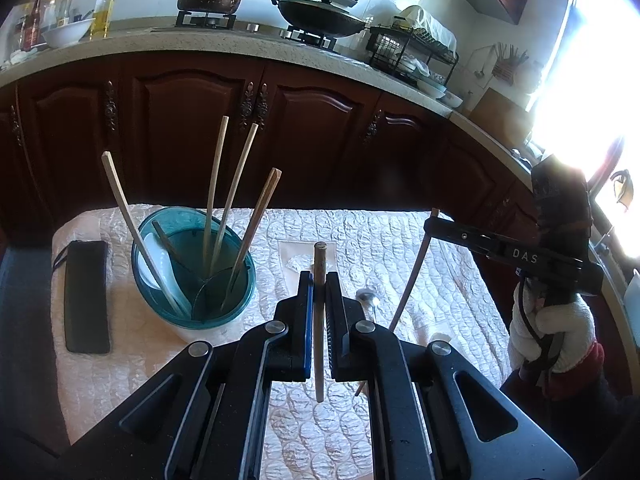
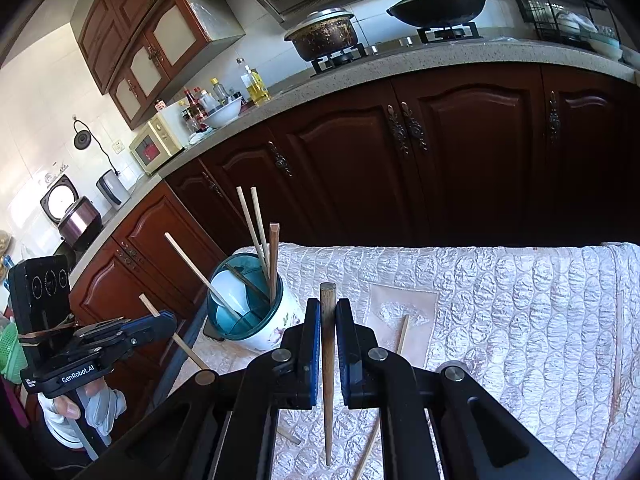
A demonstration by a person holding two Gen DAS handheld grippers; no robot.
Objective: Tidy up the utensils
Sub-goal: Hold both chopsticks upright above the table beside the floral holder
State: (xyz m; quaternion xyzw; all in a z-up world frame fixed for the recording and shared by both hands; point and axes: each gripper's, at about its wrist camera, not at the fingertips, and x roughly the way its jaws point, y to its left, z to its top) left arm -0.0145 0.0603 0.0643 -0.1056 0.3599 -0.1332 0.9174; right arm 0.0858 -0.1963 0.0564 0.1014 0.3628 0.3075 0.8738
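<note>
On a quilted cloth (image 1: 400, 240) a teal-lined holder (image 1: 194, 268) is stood, loaded with four chopsticks (image 1: 214, 196) leaning apart, a white spoon (image 1: 160, 264) and dark-handled utensils; beside it a black case (image 1: 86, 296) is laid; the left gripper (image 1: 319, 292) is clenched on a pale chopstick (image 1: 319, 320), held upright right of the holder; the right gripper (image 2: 328, 320) is clenched on a darker, tapered chopstick (image 2: 327, 360), likewise upright; a metal spoon (image 1: 370, 300) and more loose chopsticks (image 2: 402, 334) are left lying on the cloth
</note>
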